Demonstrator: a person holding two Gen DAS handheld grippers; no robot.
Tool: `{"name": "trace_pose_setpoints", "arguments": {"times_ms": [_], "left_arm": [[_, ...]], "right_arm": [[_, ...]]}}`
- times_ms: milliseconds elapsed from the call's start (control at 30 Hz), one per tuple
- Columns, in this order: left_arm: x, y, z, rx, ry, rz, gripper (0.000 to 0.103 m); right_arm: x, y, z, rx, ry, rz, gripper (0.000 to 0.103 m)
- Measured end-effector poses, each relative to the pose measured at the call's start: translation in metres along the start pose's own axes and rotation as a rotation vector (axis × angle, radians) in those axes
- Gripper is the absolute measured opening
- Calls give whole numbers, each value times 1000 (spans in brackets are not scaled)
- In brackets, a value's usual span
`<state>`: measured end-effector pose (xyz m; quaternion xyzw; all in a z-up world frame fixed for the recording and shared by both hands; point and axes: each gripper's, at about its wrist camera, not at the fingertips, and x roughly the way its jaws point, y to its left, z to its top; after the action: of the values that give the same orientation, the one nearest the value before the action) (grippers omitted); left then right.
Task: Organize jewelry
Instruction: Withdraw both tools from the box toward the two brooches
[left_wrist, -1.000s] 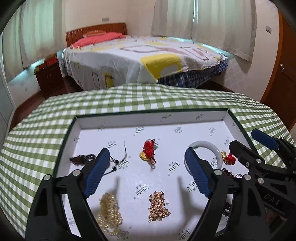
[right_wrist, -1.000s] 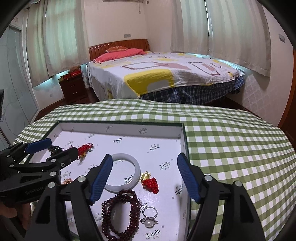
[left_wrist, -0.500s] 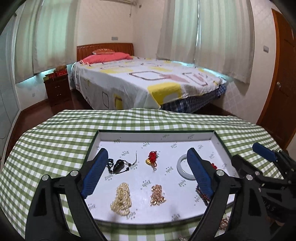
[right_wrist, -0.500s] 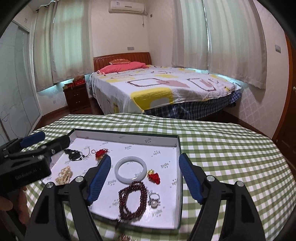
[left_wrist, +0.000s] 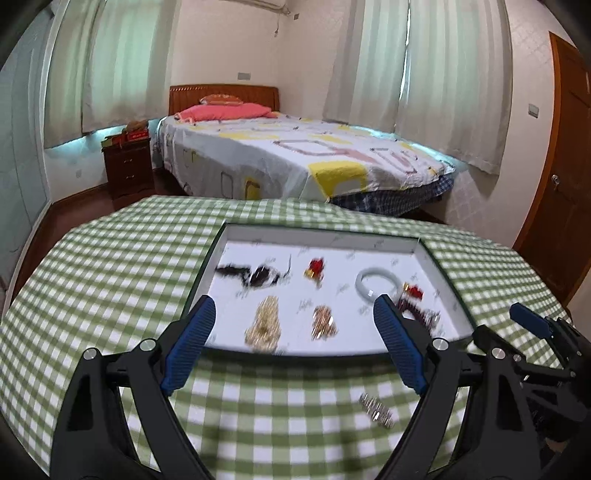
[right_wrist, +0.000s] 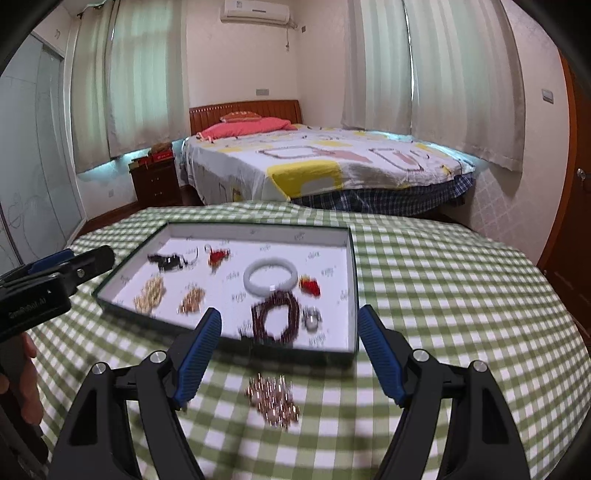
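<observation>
counter (right_wrist: 443, 295): green-checked cloth | tray (right_wrist: 352, 295): on counter, holds white bangle (right_wrist: 270, 276), beads, chains | loose chain (right_wrist: 273, 400): on cloth in front of tray | left gripper (left_wrist: 295, 350): fingers wide, empty | right gripper (right_wrist: 290, 354): fingers wide, empty | room: bed (right_wrist: 314, 162), curtains behind

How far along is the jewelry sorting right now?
Mostly done: the tray already holds the bangle, beads, ring, pearls and other pieces. In hand: nothing; the left gripper and right gripper are both open. Left: the rose-gold chain on the tablecloth, outside the tray.
</observation>
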<state>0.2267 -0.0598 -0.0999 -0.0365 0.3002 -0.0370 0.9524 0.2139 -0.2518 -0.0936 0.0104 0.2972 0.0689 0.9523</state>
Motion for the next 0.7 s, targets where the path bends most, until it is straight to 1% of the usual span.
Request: {"name": "trace_pose_setpoints", "arguments": {"times_ms": [267, 400, 467, 700], "left_arm": [[-6, 17, -30, -26, 50, 28, 85], [-7, 20, -41, -30, 70, 34, 85], [-7, 20, -44, -32, 80, 36, 85], [-3, 20, -51, -35, 103, 29, 85]], "right_arm": [[3, 1, -25, 8, 46, 2, 74], [11, 0, -36, 20, 85, 6, 74], [16, -1, -38, 29, 114, 13, 74], [25, -1, -38, 31, 160, 14, 74]]}}
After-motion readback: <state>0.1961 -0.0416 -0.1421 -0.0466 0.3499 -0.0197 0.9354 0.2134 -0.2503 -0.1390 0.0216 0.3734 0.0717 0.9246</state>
